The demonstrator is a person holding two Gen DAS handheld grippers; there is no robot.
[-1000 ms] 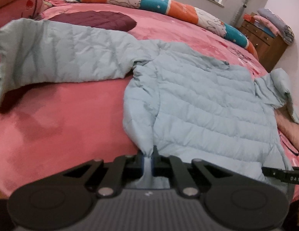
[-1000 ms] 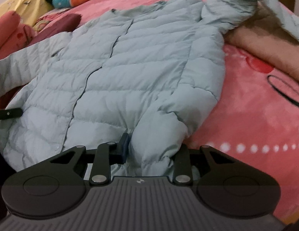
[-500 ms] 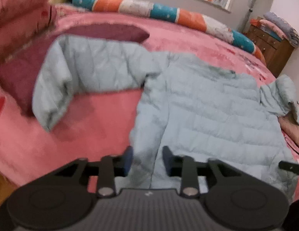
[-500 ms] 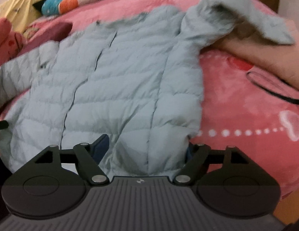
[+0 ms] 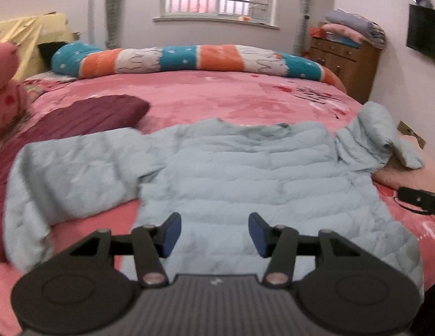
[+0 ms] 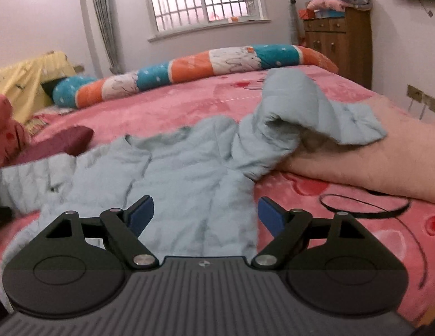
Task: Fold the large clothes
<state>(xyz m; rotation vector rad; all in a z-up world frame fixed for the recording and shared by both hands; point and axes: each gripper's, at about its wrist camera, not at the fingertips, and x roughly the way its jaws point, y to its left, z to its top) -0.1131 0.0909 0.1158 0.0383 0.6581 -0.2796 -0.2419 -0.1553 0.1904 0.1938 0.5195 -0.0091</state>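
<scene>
A pale blue quilted jacket lies spread face up on the pink bed, hem towards me, collar far. One sleeve stretches out to the left; the other sleeve is bunched up over a beige pillow at the right. My left gripper hovers above the hem with its jaws opening and nothing pressed between the blue pads. My right gripper stands wide open above the jacket's right hem edge, gripping nothing.
A striped teal, orange and white bolster runs along the far edge of the bed. A maroon cushion lies at the left, a beige pillow at the right. A wooden dresser with folded blankets stands by the wall.
Both grippers have let go of the jacket's hem and opened. Both have risen and tilted up, so the window and the far wall have come into view.
</scene>
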